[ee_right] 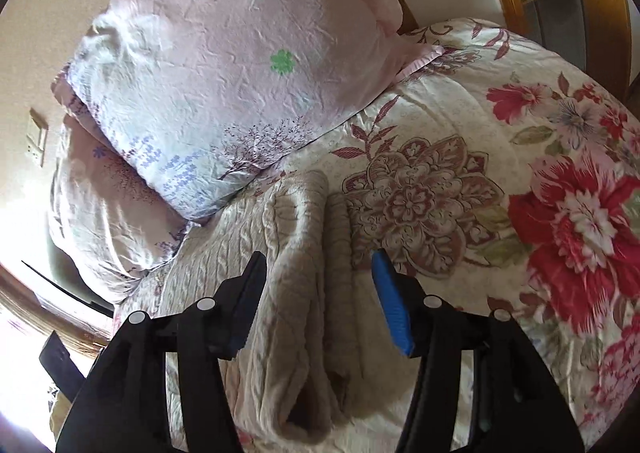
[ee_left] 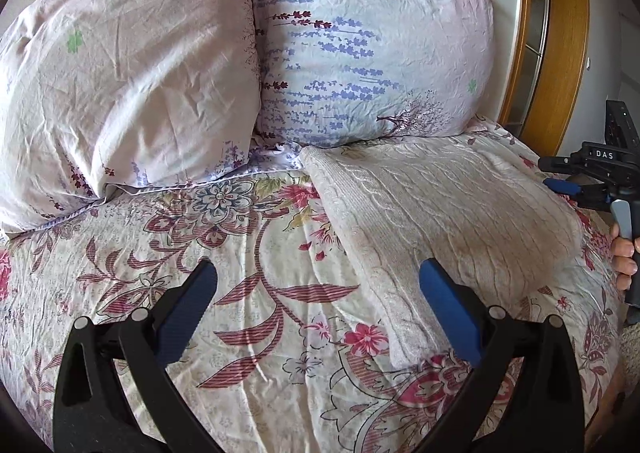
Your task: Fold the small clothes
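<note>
A cream cable-knit sweater (ee_left: 440,221) lies folded on the floral bedspread (ee_left: 240,293), below the right pillow. My left gripper (ee_left: 318,289) is open and empty, its right finger over the sweater's near left edge. My right gripper (ee_right: 318,281) is open, straddling the folded edge of the sweater (ee_right: 304,293) from above; I cannot tell if it touches. The right gripper also shows at the right edge of the left wrist view (ee_left: 560,185), held by a hand.
Two pale pillows (ee_left: 132,73) (ee_left: 372,37) lean at the head of the bed. A wooden door frame (ee_left: 560,33) stands to the right. The bedspread (ee_right: 520,181) stretches to the right of the sweater.
</note>
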A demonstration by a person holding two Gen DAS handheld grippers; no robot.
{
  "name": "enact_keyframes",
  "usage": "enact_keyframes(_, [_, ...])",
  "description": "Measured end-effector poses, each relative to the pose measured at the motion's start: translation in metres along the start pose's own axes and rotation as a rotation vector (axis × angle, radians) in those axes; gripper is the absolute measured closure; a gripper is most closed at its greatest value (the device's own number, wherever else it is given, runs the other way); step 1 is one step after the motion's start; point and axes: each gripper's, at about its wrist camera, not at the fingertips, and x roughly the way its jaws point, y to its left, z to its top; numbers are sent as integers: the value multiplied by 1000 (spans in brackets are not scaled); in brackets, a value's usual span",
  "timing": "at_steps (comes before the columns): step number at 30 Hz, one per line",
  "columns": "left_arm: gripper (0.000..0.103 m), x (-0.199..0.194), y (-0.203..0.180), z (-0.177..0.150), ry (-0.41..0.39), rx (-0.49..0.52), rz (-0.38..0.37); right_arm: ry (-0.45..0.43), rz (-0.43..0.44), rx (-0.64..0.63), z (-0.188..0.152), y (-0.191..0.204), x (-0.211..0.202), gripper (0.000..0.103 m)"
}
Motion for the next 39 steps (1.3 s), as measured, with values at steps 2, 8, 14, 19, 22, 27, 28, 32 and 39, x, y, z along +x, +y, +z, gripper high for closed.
enact_keyframes(2, [2,-5,-2,-5,5,23,-9,12,52,9,-8,-2,-8,46])
enact_keyframes(8, [2,-10,-16,-21,21,98,34,113,81,-15,-19,12,12,74])
enact_keyframes(14, [2,-10,-17,-25,41,105,44,41,33,23,-16,6,9,90])
enact_keyframes(19, [2,-9,-20,-25,50,118,40,75,14,39,-21,-2,20,88])
enact_keyframes(22, [2,-10,-25,-26,53,147,29,65,62,54,-22,-2,6,68])
enact_keyframes(27, [2,-9,-42,-29,61,238,0,39,101,56,-33,-9,-19,59])
enact_keyframes(28, [2,-8,-45,-30,66,258,1,40,106,58,-36,-10,-21,59])
enact_keyframes(32, [2,4,-52,-31,88,295,86,64,115,31,-48,-8,-22,61])
enact_keyframes(39, [2,15,-36,-20,112,196,117,62,45,-54,-60,5,-18,82])
